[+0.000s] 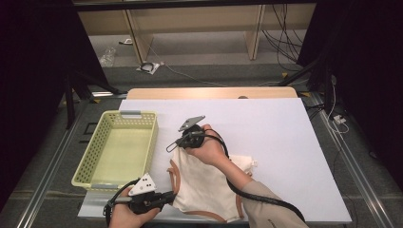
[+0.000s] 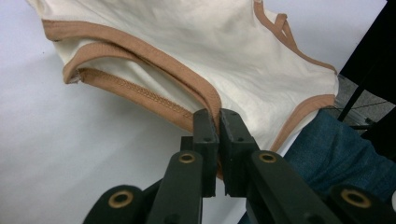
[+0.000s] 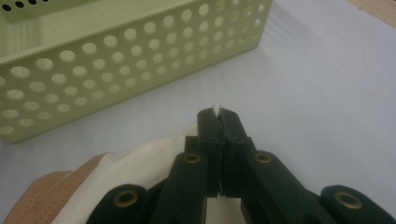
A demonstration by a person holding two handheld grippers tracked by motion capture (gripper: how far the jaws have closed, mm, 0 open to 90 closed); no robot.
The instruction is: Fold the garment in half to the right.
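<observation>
High view: cream cotton garment with tan trim point(image 1: 204, 187) is seen lying near the tabletop's point(image 1: 285, 142) near edge, right of the pale green perforated plastic basket point(image 1: 97, 145). Left gripper point(image 2: 218, 116) is clamped on the tan hem; right gripper point(image 3: 218, 115) is pinched on a cream fabric edge at the far side. Fabric is judged light, limp, prone to sagging; the stitched trim is best gripped. No readable writing or labels are found.

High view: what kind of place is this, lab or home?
Most likely a lab or recording setup, not a home. A table under a white sheet stands between dark curtains, loose cables trail over the floor behind it, and the person works a garment with handheld grippers beside a basket.
</observation>
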